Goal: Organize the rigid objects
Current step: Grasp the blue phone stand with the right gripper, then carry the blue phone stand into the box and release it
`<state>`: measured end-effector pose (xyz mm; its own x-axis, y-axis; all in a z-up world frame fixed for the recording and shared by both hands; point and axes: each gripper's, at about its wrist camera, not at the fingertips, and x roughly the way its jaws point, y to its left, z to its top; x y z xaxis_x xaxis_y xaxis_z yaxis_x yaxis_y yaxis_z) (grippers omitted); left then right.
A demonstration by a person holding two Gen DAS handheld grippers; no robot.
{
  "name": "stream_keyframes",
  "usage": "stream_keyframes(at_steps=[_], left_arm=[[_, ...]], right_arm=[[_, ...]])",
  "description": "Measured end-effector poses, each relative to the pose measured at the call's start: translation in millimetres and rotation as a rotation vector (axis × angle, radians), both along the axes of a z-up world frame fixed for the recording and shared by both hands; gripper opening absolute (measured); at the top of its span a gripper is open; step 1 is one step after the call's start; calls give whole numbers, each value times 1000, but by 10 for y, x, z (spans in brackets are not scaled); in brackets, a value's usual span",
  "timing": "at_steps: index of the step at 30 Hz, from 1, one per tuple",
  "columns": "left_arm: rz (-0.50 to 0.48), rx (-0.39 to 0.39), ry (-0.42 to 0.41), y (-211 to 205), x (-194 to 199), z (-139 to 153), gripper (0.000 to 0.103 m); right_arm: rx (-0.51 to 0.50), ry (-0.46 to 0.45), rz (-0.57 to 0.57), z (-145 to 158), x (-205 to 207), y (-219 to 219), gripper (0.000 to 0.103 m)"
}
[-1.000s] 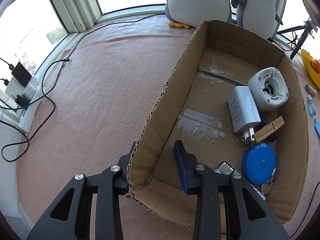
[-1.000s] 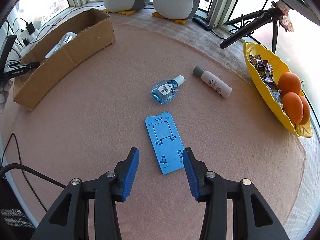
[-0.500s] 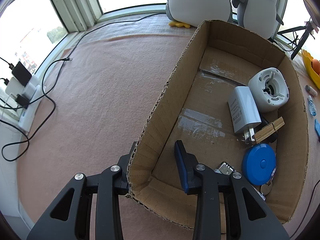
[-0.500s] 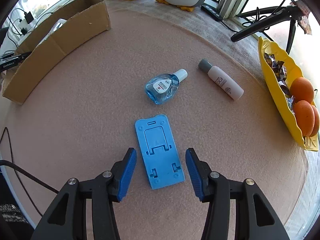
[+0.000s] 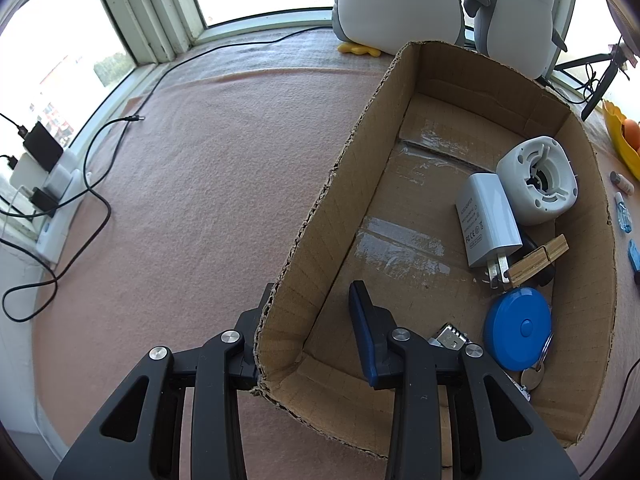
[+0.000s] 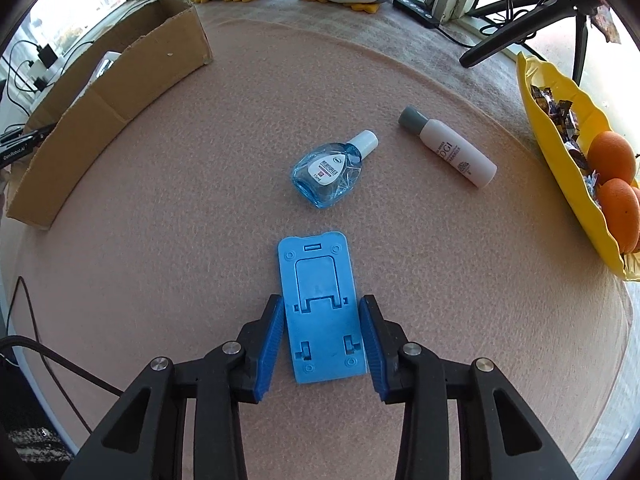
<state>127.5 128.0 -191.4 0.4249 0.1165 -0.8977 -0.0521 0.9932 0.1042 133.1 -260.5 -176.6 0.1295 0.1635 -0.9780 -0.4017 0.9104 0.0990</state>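
Right gripper [image 6: 322, 340]: jaws have just been closing and straddle the blue phone stand [image 6: 321, 310], pads just beside its long edges, contact not clear. Stand lies flat on the pink mat [image 6: 200, 208], long axis pointing straight away from the gripper toward the eye-drop bottle [image 6: 328, 174]. Left gripper [image 5: 308, 328]: clamped on the near corner wall of the cardboard box [image 5: 320, 216].

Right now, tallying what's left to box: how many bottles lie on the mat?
2: the blue eye-drop bottle mid-mat, and the white tube bottle to its right, toward the yellow tray.
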Motion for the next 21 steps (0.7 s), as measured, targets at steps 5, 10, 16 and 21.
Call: stream_keyframes(at_steps=[5, 10, 16, 21], left_arm=[[1, -1, 0, -1, 0, -1, 34], [0, -2, -2, -8, -6, -6, 34], [-3, -4, -5, -13, -16, -9, 34], [-4, -6, -6, -14, -23, -8, 34]], right_arm=[[42, -32, -65, 79, -71, -65, 33], [61, -63, -121, 140, -173, -57, 33], [75, -120, -146, 379, -149, 82, 33], [107, -186, -128, 740, -80, 445, 33]])
